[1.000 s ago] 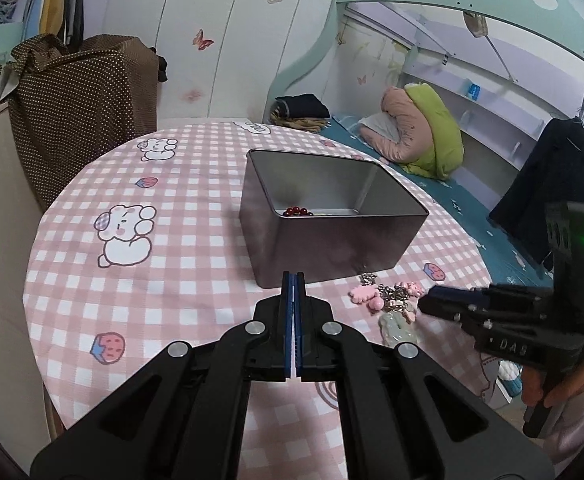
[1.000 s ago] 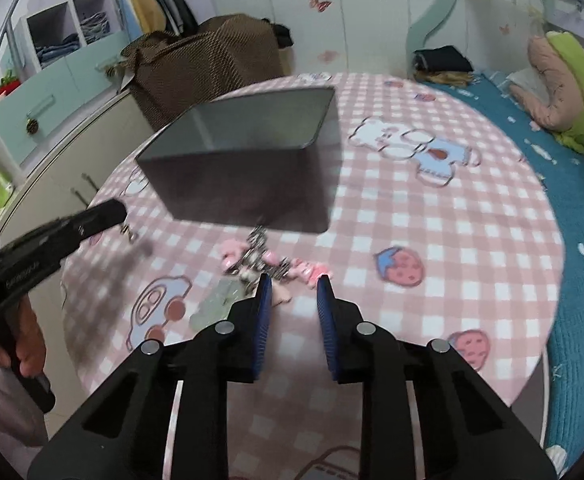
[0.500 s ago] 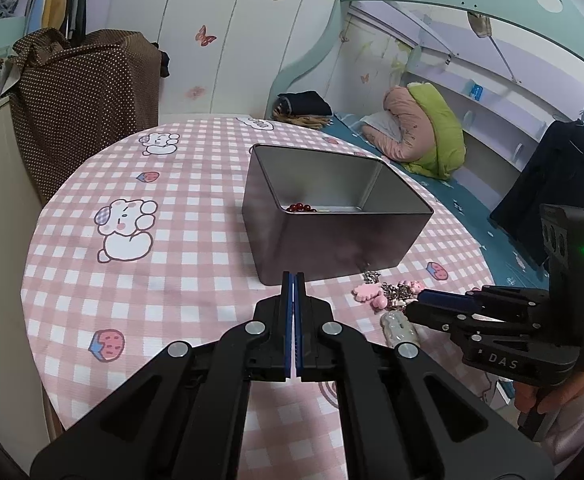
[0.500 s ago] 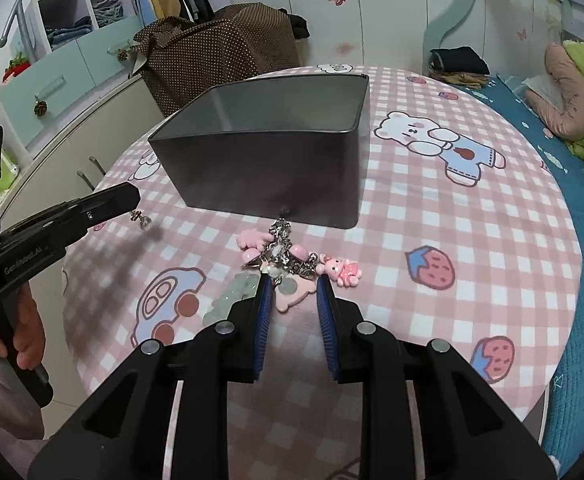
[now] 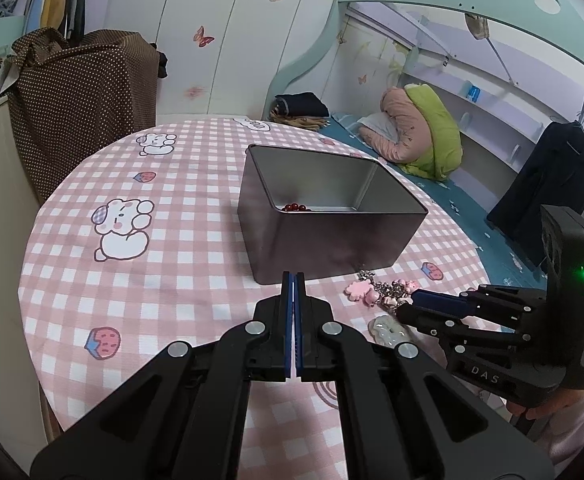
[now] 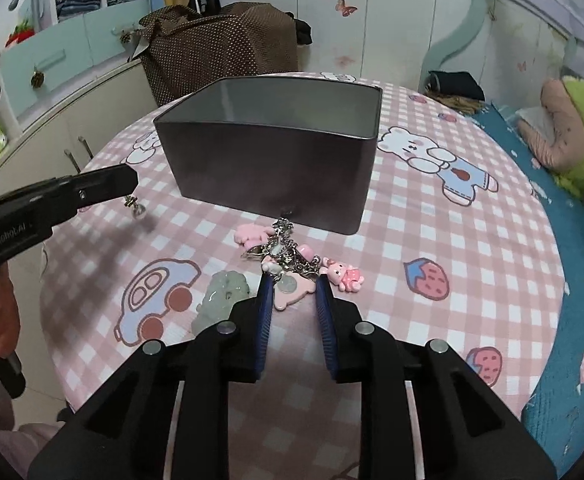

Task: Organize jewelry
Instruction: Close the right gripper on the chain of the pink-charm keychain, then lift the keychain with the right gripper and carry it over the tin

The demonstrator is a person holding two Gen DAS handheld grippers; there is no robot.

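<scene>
An open grey metal tin [image 5: 333, 240] [image 6: 276, 168] stands on the round pink checked table, with red beads [image 5: 293, 208] inside. In front of it lies a pink charm bracelet [image 6: 292, 266] [image 5: 379, 294] and a pale green jade pendant [image 6: 222, 300] [image 5: 387, 328]. My right gripper [image 6: 292, 284] [image 5: 411, 304] is open, its fingers low at either side of the bracelet's near charms. My left gripper [image 5: 293, 280] is shut and empty, above the table before the tin. A small silver earring [image 6: 136, 208] lies under the left gripper [image 6: 126, 180].
The table edge [image 5: 32, 320] curves round close on the left and near side. A brown dotted bag [image 5: 80, 108] stands behind the table, beside pale cabinets [image 6: 52, 64]. A bed with a pink and green bundle [image 5: 415, 132] lies to the right.
My right gripper has moved forward and down to the bracelet, so its fingers now flank the charms. The left gripper has stayed shut and nearly still.
</scene>
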